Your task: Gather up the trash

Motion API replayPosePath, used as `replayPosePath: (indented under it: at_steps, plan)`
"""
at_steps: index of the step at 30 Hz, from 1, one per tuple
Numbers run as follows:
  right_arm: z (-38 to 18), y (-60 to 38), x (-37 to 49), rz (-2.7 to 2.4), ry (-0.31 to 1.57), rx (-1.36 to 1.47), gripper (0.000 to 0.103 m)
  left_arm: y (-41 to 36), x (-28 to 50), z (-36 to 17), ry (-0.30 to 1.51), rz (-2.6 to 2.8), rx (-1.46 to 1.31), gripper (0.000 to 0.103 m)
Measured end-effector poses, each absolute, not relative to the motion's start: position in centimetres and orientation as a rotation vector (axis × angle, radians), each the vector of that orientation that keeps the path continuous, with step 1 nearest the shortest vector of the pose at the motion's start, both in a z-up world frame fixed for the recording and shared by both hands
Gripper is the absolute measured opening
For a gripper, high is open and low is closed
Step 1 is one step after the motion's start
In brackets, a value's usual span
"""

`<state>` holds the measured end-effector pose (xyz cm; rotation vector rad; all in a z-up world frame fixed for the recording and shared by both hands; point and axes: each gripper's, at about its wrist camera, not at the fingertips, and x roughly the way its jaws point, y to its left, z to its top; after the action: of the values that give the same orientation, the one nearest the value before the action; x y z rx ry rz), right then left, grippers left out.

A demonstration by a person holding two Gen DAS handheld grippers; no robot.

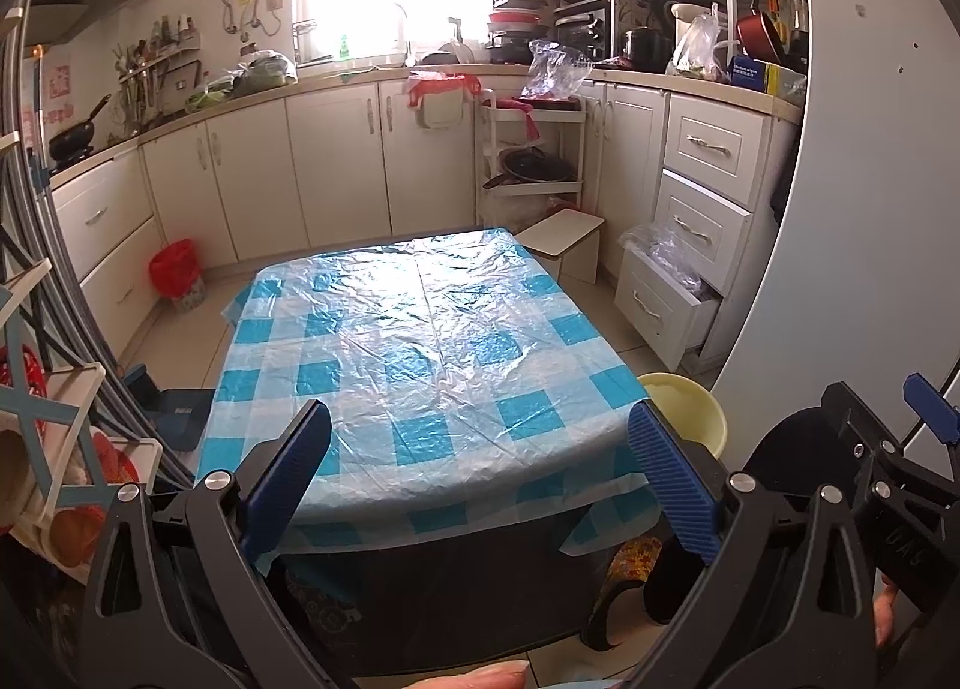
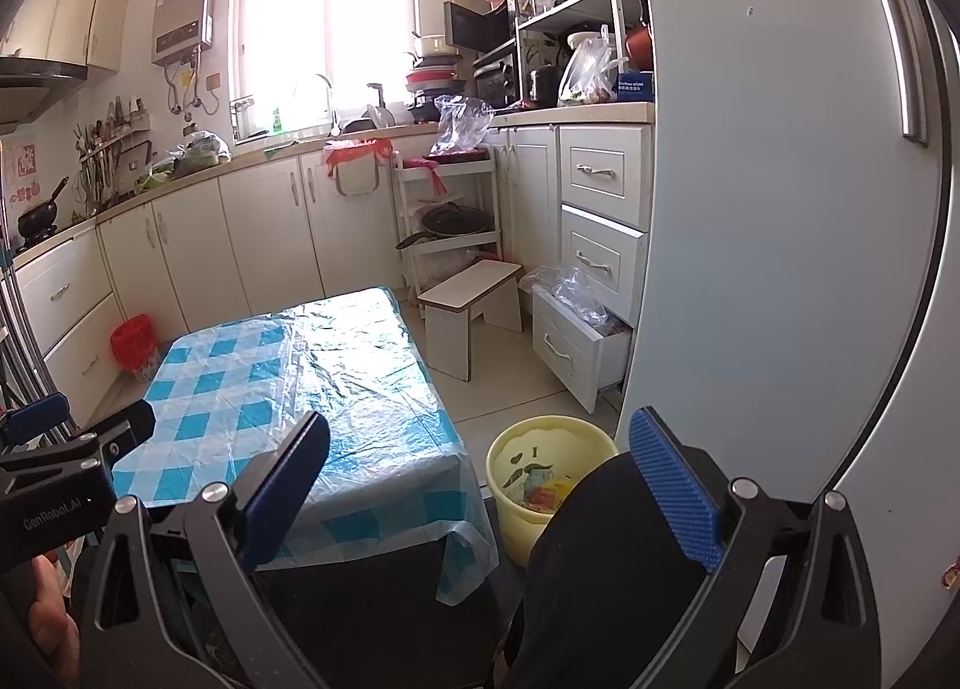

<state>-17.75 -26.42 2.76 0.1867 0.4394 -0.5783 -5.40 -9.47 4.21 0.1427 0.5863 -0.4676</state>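
Two tools up front, and both are spread wide with nothing between the pads. The left tool [image 1: 480,473] hangs over the near edge of the low surface [image 1: 420,329], which wears a blue-and-white checked plastic cover under a clear sheet. The right tool [image 2: 480,485] sits off that surface's near right corner [image 2: 336,389], one pad over the cloth, the other over a dark-clothed knee [image 2: 600,557].

Trash is down in the yellow bucket [image 2: 540,485], standing on the floor just beside the surface's right corner and close to the tall pale fridge [image 2: 780,209]. Bright scraps lie at its bottom, though what they are is hard to make out. From the left camera only the bucket's rim [image 1: 702,413] peeks past the cloth.

Further back, a small white stool [image 2: 474,299] stands on the tiles near an open bottom drawer [image 2: 576,341] stuffed with clear plastic. A red-lined bin [image 1: 177,272] sits by the left cabinets, well apart from the surface. Sunlight blows out the window [image 2: 324,29] over the sink.
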Motion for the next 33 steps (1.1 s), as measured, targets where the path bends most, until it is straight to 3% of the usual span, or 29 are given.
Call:
replayPosePath:
  at_steps: [33]
  plan:
    - [2.42, -26.4, -17.79, -0.576, 0.451, 0.19, 0.096, -9.38, -5.53, 4.19, 0.582, -0.466, 0.146, 0.095]
